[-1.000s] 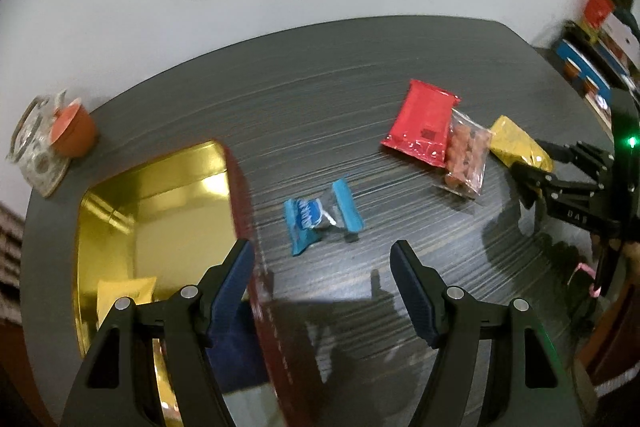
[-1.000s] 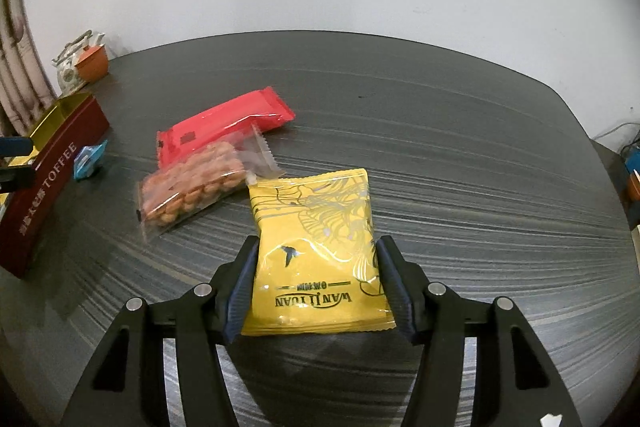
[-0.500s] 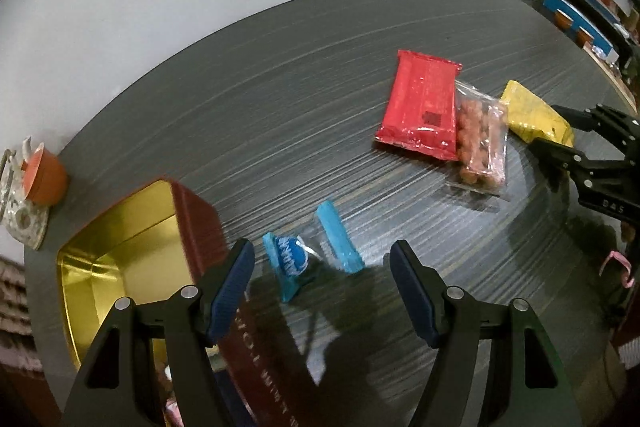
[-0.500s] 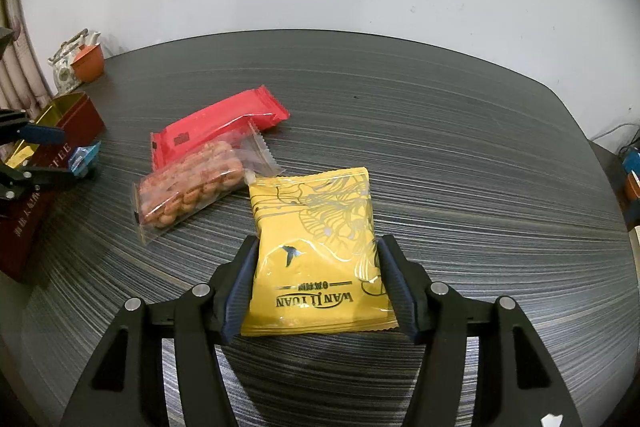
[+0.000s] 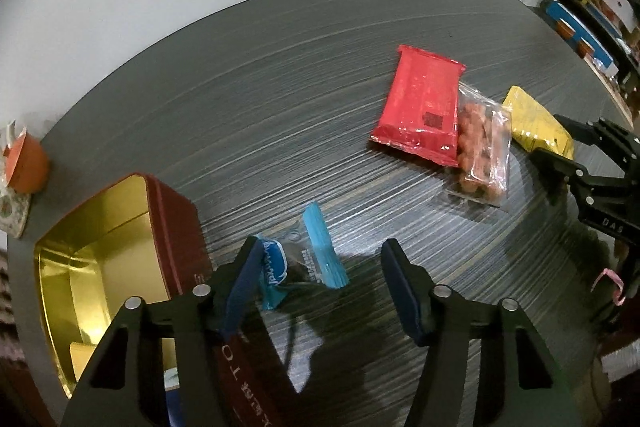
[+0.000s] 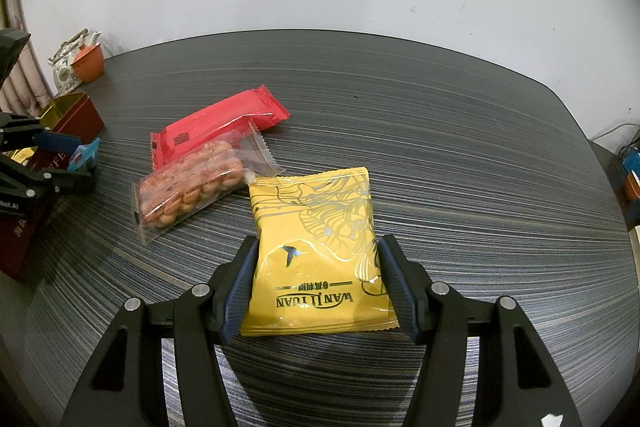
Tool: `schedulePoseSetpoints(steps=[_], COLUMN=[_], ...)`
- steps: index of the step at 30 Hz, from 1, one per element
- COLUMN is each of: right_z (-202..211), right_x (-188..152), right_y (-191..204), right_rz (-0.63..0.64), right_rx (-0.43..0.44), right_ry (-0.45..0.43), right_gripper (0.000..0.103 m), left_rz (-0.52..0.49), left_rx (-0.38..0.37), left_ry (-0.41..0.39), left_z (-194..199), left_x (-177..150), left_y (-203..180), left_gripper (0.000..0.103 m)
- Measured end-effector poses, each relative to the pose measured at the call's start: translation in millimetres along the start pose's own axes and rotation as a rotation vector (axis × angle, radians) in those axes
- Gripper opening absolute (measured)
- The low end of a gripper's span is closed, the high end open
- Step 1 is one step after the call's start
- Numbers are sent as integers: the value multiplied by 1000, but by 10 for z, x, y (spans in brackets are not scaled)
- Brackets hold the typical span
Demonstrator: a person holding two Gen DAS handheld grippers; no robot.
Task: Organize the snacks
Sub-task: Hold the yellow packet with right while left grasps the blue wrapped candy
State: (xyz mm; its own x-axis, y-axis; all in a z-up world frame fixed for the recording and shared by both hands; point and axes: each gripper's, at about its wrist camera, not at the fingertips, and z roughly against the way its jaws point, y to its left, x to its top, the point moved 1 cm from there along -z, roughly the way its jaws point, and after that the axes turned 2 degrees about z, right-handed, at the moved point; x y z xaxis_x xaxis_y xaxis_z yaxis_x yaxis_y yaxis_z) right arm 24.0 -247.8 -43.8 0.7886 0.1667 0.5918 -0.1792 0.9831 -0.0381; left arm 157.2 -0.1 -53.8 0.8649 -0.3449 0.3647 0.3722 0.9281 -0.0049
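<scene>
over the blue candy [image 5: 298, 263], left gripper [image 5: 320, 281] hangs spread, tilted down.

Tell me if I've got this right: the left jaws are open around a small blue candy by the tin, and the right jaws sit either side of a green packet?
Nearly. The packet between the right jaws is yellow, not green, as the right wrist view shows. The rest holds: the left jaws are open around the blue candy beside the tin.

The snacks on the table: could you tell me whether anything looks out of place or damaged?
Nothing looks spilled or torn. The clear peanut bag lies partly over the red packet, and the blue candy lies on the table beside the open tin, not in it.
</scene>
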Motion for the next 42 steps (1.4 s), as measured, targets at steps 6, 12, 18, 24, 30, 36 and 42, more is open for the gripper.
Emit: schedulePoseSetpoints(steps=[6, 12, 18, 24, 30, 36, 42], right_z=[1, -9, -5, -1, 4, 6, -3], right_x=[3, 15, 14, 10, 10, 7, 9], right_y=[1, 12, 11, 8, 8, 16, 18], right_rz=[0, 0, 0, 0, 0, 3, 3], right_rx=[0, 1, 1, 1, -1, -6, -10], right_ry=[0, 0, 1, 1, 1, 1, 2], right_gripper=[57, 57, 58, 58, 57, 57, 57], left_rz=[20, 32, 41, 54, 81, 113, 155], left_rx=[2, 15, 36, 22, 7, -5, 24], left_ry=[29, 30, 26, 11, -25, -75, -105], left_z=[-40, -24, 10, 160, 444, 778, 1001], left_x=[-37, -94, -127, -162, -158, -193, -238], left_y=[27, 4, -48, -119, -122, -32, 226], left_gripper=[42, 38, 35, 34, 34, 34, 34])
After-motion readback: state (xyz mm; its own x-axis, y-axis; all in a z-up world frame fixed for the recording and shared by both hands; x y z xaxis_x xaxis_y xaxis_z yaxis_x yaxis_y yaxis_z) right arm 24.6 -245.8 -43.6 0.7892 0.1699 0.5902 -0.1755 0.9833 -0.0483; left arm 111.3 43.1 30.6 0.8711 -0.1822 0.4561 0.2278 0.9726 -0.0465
